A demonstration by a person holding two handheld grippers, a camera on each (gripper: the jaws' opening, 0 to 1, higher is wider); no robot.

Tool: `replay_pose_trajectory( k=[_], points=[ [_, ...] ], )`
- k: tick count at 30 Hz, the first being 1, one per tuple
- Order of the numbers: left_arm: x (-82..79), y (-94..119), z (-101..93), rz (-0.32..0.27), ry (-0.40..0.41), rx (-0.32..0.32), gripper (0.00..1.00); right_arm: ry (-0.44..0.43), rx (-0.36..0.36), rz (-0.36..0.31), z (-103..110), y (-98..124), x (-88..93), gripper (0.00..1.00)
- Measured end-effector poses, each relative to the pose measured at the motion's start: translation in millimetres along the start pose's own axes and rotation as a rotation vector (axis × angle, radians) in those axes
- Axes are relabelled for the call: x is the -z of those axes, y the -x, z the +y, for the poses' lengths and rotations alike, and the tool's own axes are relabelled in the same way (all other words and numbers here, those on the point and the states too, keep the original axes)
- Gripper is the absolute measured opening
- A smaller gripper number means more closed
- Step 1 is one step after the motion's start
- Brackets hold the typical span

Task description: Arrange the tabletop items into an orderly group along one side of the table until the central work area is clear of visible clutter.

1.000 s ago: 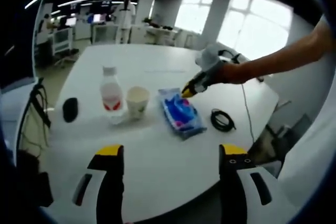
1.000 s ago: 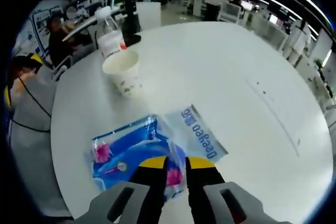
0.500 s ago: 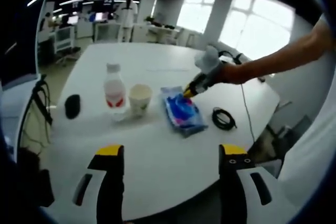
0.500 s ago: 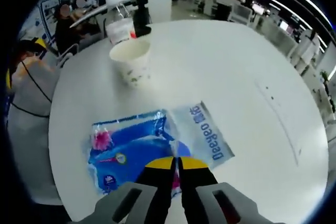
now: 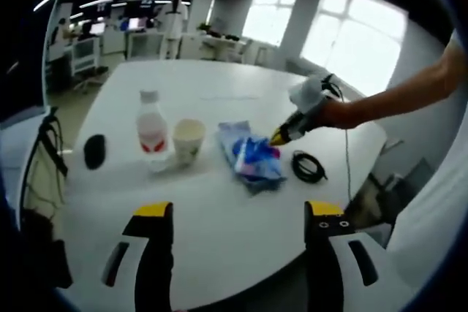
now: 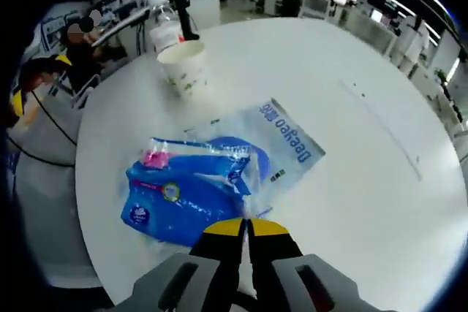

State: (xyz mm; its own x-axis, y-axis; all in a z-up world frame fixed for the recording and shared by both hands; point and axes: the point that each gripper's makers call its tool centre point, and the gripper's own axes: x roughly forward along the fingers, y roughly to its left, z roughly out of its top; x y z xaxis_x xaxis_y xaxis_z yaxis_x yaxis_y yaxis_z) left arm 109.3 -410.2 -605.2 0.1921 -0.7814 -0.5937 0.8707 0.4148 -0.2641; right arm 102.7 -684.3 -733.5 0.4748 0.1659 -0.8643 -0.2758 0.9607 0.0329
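A blue tissue packet [image 5: 252,157] in a clear plastic bag lies mid-table, its near edge lifted and crumpled. My right gripper [image 5: 281,137], held by an arm coming in from the right, is shut on that bag edge. In the right gripper view the jaws [image 6: 245,228] pinch the clear plastic just in front of the blue packet [image 6: 194,191]. A paper cup [image 5: 189,140] and a plastic bottle [image 5: 150,133] with a red label stand side by side left of the packet. My left gripper [image 5: 240,213] hovers open over the table's near edge, holding nothing.
A coiled black cable [image 5: 307,167] lies right of the packet near the table's edge [image 5: 365,144]. A small black object [image 5: 95,151] sits at the far left. The cup [image 6: 184,67] and bottle [image 6: 164,27] stand beyond the packet. Office desks and people are behind.
My right gripper has shut on the bag's edge and pulled it toward the cable side, lifting and bunching the packet. The left gripper stays open and still.
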Motion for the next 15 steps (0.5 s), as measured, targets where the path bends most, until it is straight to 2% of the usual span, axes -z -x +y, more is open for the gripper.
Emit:
replay_pose_trajectory(
  k=[3, 6, 9, 11, 15],
  points=[
    [1.6, -2, 1.0, 0.002, -0.004, 0.007, 0.73, -0.08, 0.007, -0.012, 1, 3, 10.1, 0.0],
    [3.0, -4, 1.1, 0.005, -0.01, 0.014, 0.73, -0.114, 0.007, -0.016, 5, 3, 15.0, 0.0],
    [-0.9, -2, -8.3, 0.006, -0.014, 0.019, 0.73, -0.147, 0.007, -0.026, 8, 7, 23.2, 0.0],
    [2.2, -4, -4.2, 0.008, -0.016, 0.02, 0.73, -0.164, 0.014, -0.024, 11, 8, 27.6, 0.0],
    [3.3, -4, -4.9, 0.011, -0.018, 0.024, 0.73, -0.27, 0.039, -0.031, 17, 12, 39.5, 0.0]
  ],
)
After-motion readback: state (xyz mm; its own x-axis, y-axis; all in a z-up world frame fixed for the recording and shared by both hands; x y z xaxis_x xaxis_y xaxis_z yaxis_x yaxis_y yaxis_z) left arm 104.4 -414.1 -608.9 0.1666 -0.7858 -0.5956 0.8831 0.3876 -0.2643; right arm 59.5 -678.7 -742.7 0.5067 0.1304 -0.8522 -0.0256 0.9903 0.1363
